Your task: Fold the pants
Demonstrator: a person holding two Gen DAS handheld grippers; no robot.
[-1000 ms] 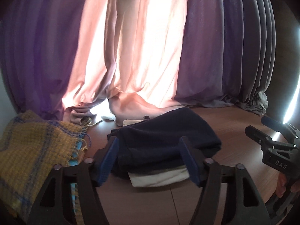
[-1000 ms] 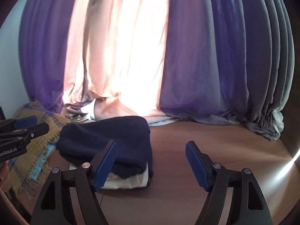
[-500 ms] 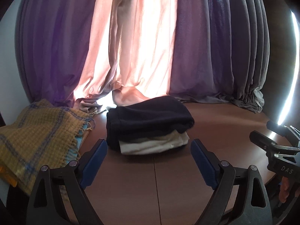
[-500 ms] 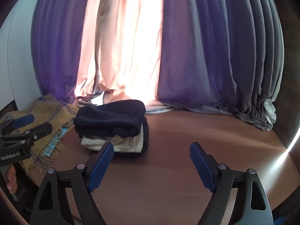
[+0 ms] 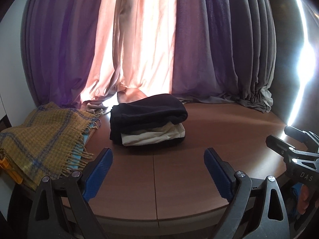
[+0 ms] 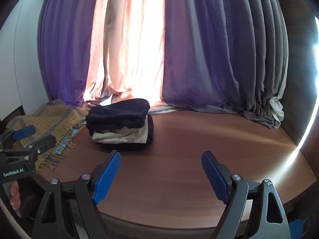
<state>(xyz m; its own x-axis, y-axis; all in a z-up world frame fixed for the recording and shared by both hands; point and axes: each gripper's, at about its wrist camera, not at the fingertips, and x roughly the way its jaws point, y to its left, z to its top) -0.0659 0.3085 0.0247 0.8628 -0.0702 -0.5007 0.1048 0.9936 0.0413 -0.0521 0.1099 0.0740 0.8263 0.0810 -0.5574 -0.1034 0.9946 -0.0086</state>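
Note:
A folded stack lies on the brown wooden table (image 5: 179,175) near the curtains: dark navy pants (image 5: 148,107) on top, a cream garment (image 5: 153,135) under them. The stack also shows in the right wrist view, navy pants (image 6: 119,112) over the cream garment (image 6: 121,134). My left gripper (image 5: 158,166) is open and empty, pulled back from the stack near the table's front edge. My right gripper (image 6: 161,168) is open and empty, also back from the stack. Each gripper shows at the edge of the other's view.
A mustard yellow woven blanket (image 5: 39,137) with blue stripes and fringe lies at the table's left, also in the right wrist view (image 6: 49,123). Purple and pink curtains (image 5: 139,49) hang behind and pool on the table's far edge. The rounded table front edge (image 6: 179,225) is close.
Both grippers have drawn back from the folded stack toward the table's front edge. The stack looks smaller and farther away and stays put.

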